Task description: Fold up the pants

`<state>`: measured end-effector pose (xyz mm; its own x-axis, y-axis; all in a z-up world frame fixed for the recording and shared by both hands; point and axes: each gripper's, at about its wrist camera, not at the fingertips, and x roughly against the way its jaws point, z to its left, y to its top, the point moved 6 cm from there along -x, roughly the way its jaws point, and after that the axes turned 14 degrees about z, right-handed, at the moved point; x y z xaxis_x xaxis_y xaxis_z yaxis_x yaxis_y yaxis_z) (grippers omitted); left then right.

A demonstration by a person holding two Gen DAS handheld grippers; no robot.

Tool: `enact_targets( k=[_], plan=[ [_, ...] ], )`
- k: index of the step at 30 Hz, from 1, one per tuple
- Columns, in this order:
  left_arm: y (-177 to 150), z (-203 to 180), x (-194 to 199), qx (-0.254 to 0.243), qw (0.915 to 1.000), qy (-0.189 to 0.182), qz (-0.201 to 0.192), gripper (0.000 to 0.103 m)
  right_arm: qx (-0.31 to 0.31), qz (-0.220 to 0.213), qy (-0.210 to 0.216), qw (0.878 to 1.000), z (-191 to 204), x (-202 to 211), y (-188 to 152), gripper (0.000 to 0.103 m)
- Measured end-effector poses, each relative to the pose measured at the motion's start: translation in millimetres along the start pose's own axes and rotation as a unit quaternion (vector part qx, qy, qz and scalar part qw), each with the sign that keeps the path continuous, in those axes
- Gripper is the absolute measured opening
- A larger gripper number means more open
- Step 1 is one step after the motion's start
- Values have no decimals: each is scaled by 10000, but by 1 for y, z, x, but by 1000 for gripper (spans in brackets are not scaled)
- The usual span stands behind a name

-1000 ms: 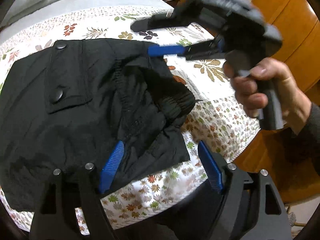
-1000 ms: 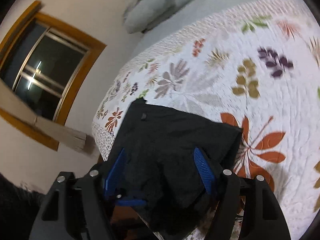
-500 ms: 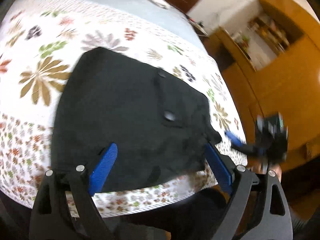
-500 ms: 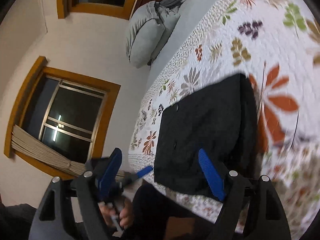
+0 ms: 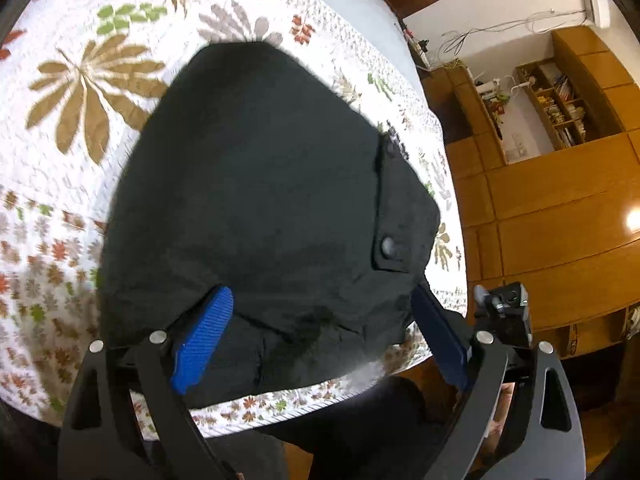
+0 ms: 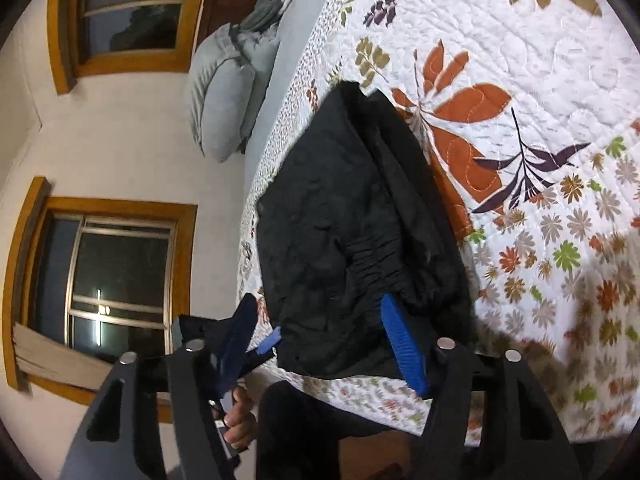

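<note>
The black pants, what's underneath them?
The pants lie folded on a white quilt with leaf and flower prints, near its edge. The part of the pattern under the pants is covered and cannot be seen.

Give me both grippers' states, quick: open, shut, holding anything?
Left gripper: open, holding nothing; the black pants lie folded on the quilt beyond its fingers.
Right gripper: open, jaws closing, nothing gripped.

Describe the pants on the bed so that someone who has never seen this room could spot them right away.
Find the bed's white quilt printed with coloured leaves. Near its front edge lies a black folded bundle, the pants. It is the only dark plain thing there, with a snap-buttoned pocket flap.
</note>
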<state>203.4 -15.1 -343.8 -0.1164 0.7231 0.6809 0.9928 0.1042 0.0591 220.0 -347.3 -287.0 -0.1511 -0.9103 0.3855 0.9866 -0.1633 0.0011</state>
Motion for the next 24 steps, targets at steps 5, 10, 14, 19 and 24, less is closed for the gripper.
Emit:
enact_targets(
  k=[5, 10, 14, 19, 24],
  plan=[
    [16, 5, 31, 173, 9983, -411, -371, 91, 166, -320, 68, 9993, 30, 5, 31, 79],
    [43, 26, 38, 597, 9946, -738, -422, 91, -183, -438, 247, 9986, 17, -19, 70, 79],
    [61, 49, 40, 758, 9934, -806, -313, 91, -615, -465, 202, 9968, -18, -28, 84, 78],
    [80, 74, 41, 862, 9934, -758, -86, 91, -568, -300, 167, 9978, -24, -26, 81, 79],
    [94, 86, 30, 738, 9929, -795, 494, 91, -429, -101, -54, 9990, -22, 3, 76, 99]
  ],
)
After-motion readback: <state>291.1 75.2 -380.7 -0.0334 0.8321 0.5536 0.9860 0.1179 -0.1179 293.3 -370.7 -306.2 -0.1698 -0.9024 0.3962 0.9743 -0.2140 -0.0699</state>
